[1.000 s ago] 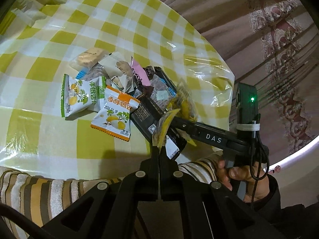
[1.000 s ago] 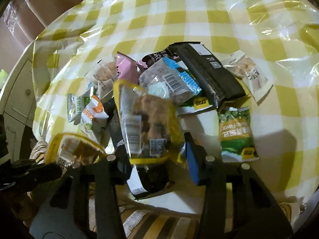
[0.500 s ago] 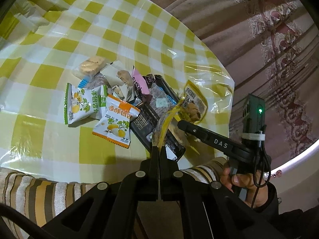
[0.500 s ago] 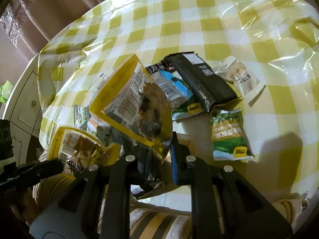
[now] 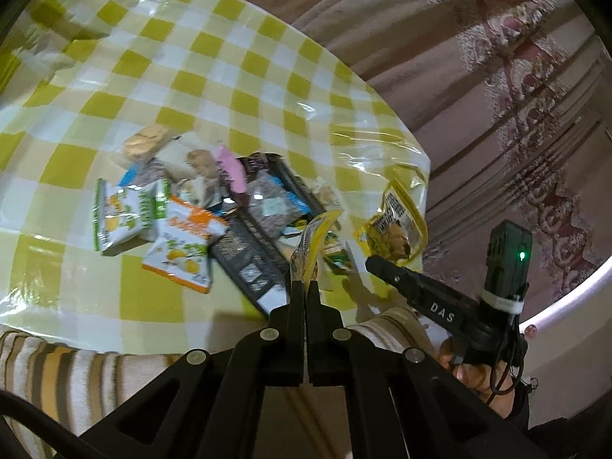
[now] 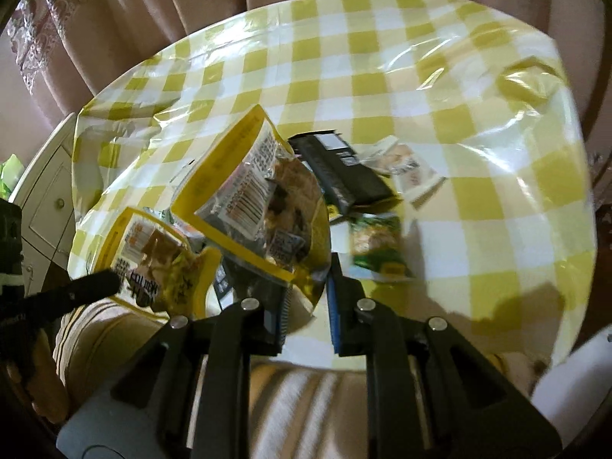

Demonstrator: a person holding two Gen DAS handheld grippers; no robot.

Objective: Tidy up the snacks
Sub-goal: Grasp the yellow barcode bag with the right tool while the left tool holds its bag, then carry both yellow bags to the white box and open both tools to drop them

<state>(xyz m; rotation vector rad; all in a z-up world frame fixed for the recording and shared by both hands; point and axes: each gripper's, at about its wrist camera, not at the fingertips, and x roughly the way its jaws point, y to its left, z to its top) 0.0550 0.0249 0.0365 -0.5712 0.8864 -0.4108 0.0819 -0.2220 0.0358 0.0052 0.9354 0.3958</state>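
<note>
The left gripper [image 5: 305, 287] was clamped tight on the edge of a yellow snack pouch [image 5: 313, 239], lifted above the heap. The right gripper [image 6: 306, 287] pinched a second yellow pouch [image 6: 260, 199] by its lower corner, apparently clear of the table. Beneath lay the snack pile [image 5: 214, 206] on the yellow checked tablecloth [image 6: 382, 76], curtains [image 5: 497, 95] behind.

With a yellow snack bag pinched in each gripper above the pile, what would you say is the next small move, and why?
Probably carry both bags clear of the pile to one bare patch of the checked tablecloth and set them side by side. The left gripper is shut on a yellow bag, the right gripper on a matching yellow bag, and both hang above the snack pile, so they look like one group.
</note>
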